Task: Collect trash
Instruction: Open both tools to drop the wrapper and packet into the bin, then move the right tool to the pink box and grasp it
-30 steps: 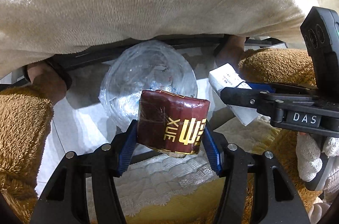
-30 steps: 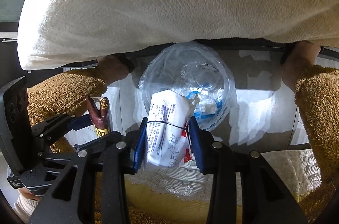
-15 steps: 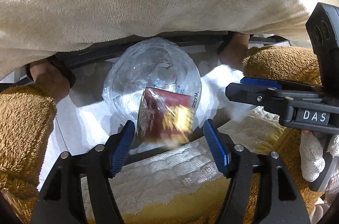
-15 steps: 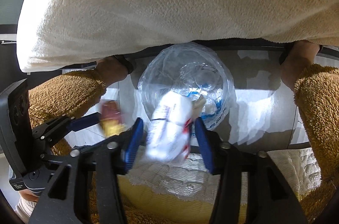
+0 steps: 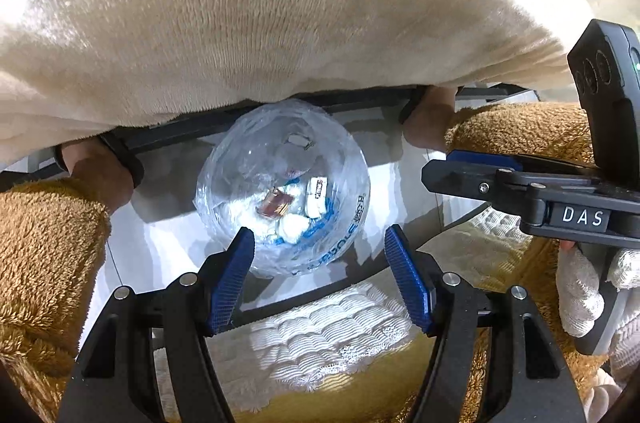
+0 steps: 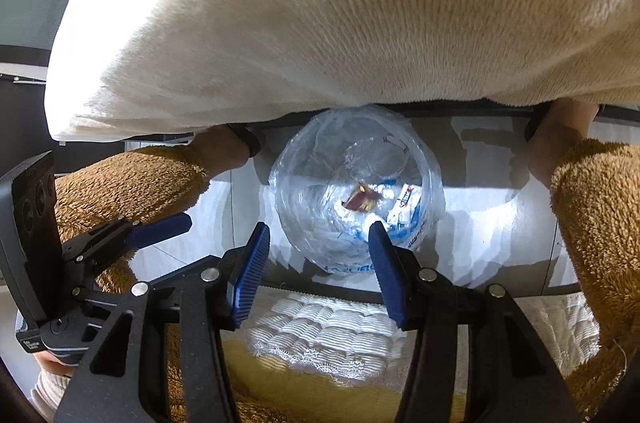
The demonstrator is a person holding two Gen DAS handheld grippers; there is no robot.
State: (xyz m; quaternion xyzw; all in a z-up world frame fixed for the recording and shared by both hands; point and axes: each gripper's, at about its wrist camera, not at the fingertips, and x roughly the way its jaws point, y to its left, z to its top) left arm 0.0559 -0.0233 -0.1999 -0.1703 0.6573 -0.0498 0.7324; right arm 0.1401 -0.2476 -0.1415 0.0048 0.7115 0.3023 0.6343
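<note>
A bin lined with a clear plastic bag point(image 5: 236, 167) stands on the floor below both grippers. Inside it lie a dark red packet point(image 5: 275, 203) and a white box point(image 5: 316, 195), among other white scraps. My left gripper point(image 5: 320, 235) hangs open above the bag's near rim, with nothing between its blue pads. In the right wrist view the same bag point(image 6: 312, 183) holds the red packet point(image 6: 360, 201) and the white box point(image 6: 404, 205). My right gripper point(image 6: 318, 229) is open and empty above it. The two grippers hang side by side.
A cream plush blanket point(image 5: 280, 23) overhangs the far side. Limbs in brown fleece point(image 5: 44, 243) flank the bin on the pale tiled floor point(image 5: 160, 235). A white quilted cloth with a yellow edge point(image 5: 328, 335) lies under the grippers. A gloved hand point(image 5: 580, 295) holds the right gripper.
Both grippers opened. The dark red packet fell from the left one and the white box from the right one; both now lie in the bag.
</note>
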